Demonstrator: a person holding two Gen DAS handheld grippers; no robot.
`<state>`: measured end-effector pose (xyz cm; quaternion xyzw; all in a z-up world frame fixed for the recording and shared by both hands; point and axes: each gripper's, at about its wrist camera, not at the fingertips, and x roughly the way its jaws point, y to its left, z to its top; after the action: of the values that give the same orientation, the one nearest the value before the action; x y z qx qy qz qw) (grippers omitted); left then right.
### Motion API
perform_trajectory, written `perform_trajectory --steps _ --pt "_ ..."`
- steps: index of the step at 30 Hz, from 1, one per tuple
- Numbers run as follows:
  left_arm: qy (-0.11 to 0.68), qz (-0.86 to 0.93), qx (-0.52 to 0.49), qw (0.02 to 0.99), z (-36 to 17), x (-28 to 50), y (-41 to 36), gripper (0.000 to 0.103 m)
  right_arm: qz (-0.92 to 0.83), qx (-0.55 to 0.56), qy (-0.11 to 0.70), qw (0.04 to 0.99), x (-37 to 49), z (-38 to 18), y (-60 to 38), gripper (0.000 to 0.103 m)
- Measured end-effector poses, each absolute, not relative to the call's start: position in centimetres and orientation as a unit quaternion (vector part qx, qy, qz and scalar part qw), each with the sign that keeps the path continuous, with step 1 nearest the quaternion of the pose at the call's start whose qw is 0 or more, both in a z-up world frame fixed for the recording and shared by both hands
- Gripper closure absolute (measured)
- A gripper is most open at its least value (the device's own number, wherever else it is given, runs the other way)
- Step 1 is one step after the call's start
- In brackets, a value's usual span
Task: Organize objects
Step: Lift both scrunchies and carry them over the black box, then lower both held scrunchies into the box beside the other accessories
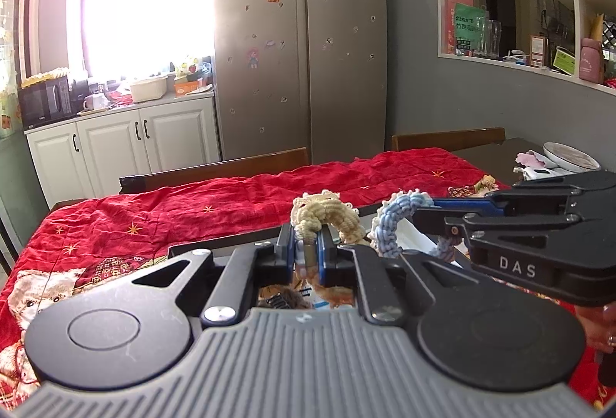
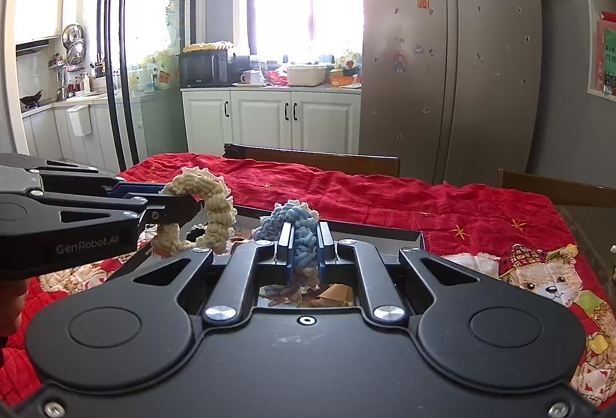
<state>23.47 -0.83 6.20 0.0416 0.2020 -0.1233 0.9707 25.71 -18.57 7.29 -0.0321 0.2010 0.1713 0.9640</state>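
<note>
My left gripper (image 1: pixel 308 248) is shut on a cream crocheted ring (image 1: pixel 327 215), held above the table; it also shows in the right wrist view (image 2: pixel 215 202) at the left. My right gripper (image 2: pixel 304 244) is shut on a blue crocheted ring (image 2: pixel 292 221), which also shows in the left wrist view (image 1: pixel 396 221) at the right. Both rings hang side by side over a dark box or tray (image 2: pixel 381 231) on the red cloth. The box's contents are mostly hidden behind the grippers.
A red quilted cloth (image 1: pixel 192 210) with bear prints covers the table. Wooden chair backs (image 1: pixel 215 171) stand at the far edge. A white bowl (image 1: pixel 569 156) and small items sit at the right end. A fridge (image 1: pixel 300 32) and cabinets stand behind.
</note>
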Motion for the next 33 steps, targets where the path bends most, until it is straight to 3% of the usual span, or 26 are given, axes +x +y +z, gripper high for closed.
perform_trajectory --steps 33 --pt "0.231 -0.098 -0.007 0.968 3.1 31.1 1.1 0.089 0.134 -0.009 0.234 0.963 34.3 2.8 -17.2 0.092"
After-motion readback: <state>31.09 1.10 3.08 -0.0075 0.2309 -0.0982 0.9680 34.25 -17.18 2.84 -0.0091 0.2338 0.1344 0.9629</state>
